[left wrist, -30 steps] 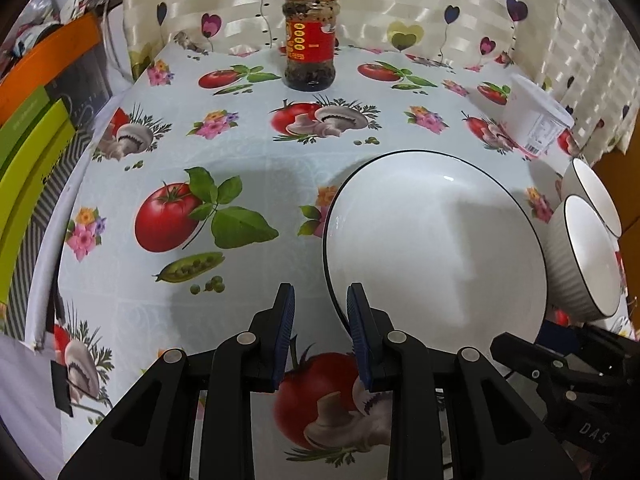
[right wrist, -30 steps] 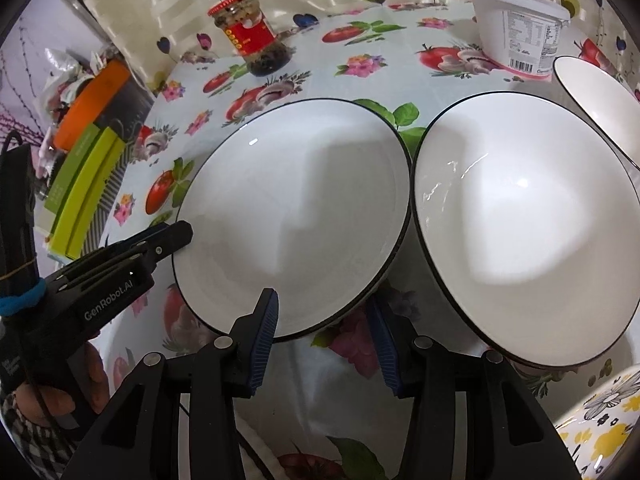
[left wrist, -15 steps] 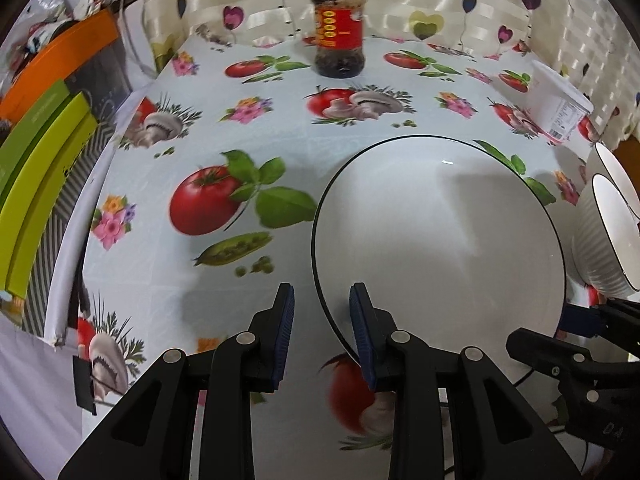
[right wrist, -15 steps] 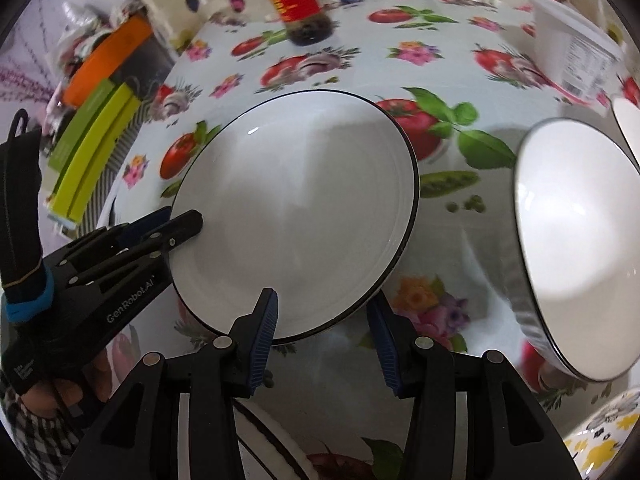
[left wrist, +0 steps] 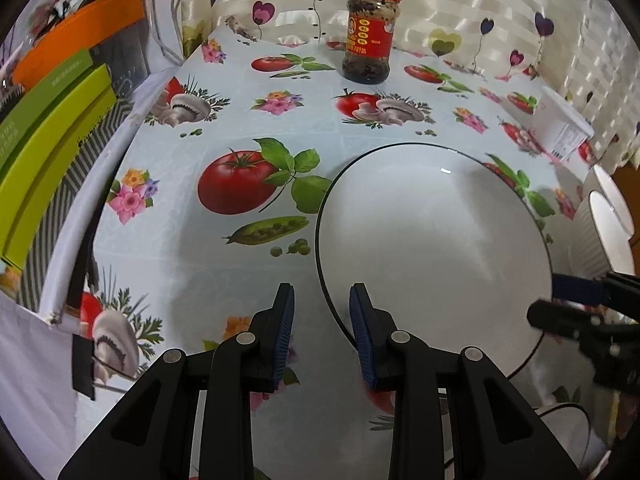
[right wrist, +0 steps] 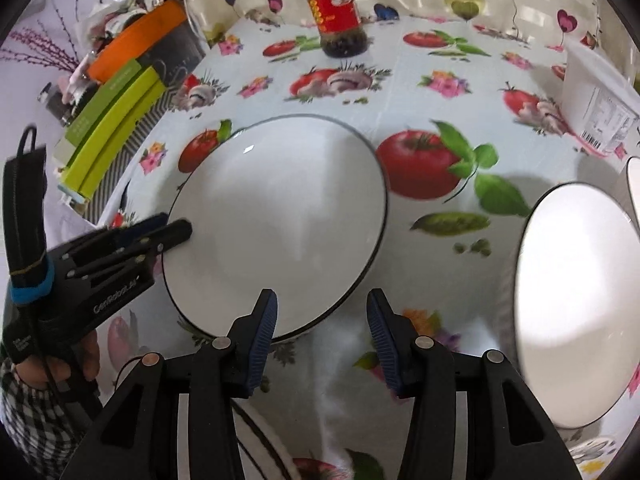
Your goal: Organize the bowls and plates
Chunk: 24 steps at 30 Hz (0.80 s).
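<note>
Nearest, the left gripper (left wrist: 322, 330) stands part-open with the rim of the white plate (left wrist: 432, 248) between its pads, though whether they pinch it I cannot tell; the right gripper (right wrist: 322, 334) is likewise part-open across the plate's opposite edge. Beyond lies the vegetable-print tablecloth (left wrist: 240, 128), ribbed bowls (left wrist: 600, 236) just right of the plate. Farthest stands a red-lidded jar (left wrist: 368, 36).

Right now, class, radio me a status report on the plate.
Left gripper, right gripper both clamping plate rim. Plate raised over tablecloth. Bowl apart, nothing blocking.
</note>
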{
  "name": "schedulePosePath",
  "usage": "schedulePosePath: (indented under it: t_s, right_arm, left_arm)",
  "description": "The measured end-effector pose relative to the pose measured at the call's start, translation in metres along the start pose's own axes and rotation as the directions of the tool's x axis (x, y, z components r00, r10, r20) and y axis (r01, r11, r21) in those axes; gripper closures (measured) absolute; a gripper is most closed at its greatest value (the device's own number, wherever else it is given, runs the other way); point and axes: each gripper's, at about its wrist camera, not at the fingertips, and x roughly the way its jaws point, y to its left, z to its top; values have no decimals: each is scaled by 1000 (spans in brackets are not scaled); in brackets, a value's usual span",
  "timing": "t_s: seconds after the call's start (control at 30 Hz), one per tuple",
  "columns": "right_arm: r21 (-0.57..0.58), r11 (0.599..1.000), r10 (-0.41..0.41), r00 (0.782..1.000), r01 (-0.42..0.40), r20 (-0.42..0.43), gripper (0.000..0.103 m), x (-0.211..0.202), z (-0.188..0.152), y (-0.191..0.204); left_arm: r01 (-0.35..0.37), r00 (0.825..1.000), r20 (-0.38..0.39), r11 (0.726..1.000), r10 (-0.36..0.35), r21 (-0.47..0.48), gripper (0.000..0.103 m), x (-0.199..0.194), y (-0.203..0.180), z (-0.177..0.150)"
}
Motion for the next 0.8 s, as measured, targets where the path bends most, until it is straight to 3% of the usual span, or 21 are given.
schedulePosePath:
  t_s: [0.17,0.8]
  right_arm:
    - [-13,1000,-10,999,10,42,56,-3,10,-1]
    - [-86,992,-79,991,88,107,56,-5,26,1]
  left_arm:
    - [55,999,2,998,-55,-43,72,-1,7,-3]
    - [54,999,4,998,-54,-44,72,-4,8,-6]
